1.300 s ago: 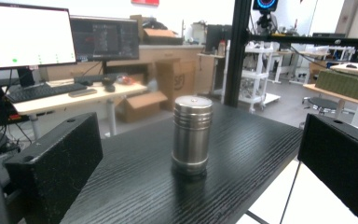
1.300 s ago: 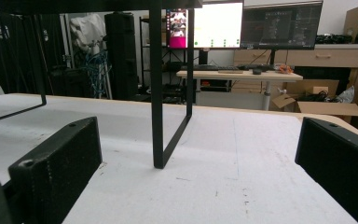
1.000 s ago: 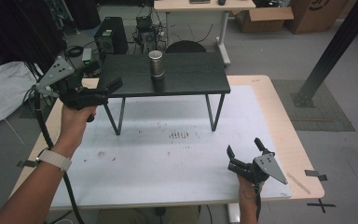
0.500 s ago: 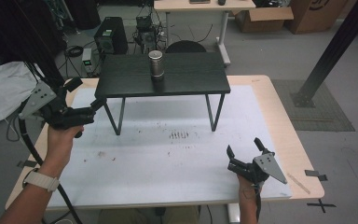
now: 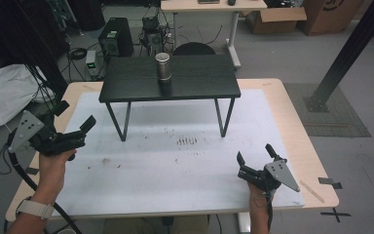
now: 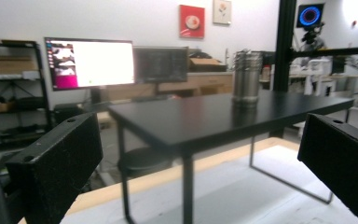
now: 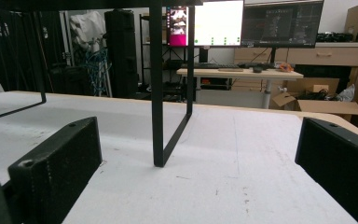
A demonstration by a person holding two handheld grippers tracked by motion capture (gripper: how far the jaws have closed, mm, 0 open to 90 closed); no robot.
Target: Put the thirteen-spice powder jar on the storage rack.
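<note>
- The metal cup stands upright near the back edge of the small black table, about midway along its width and apart from both tongs; in the left gripper view the cup shows between the two black jaws, well beyond them.
- Left tongs are released, jaws spread wide and empty, held near the left edge of the white surface, level with the black table's top and pointing toward it.
- Right tongs are also released and empty, resting low near the front right of the surface, well apart from the cup.
- Likely risk – the cup looks tall and narrow, so a jaw striking its side rather than straddling it would probably tip it or push it off the back edge, which lies just behind it.
- A second risk – the black table stands on thin legs; a reach that comes in too low could knock the tabletop's front edge and shake the cup.
- The left tongs' trailing cable hangs over the surface's left edge and could snag there on a long forward reach.
- Open room – the surface is bare between the tongs, and the tabletop is clear on both sides of the cup, so an approach from the front or from above looks free.
</note>
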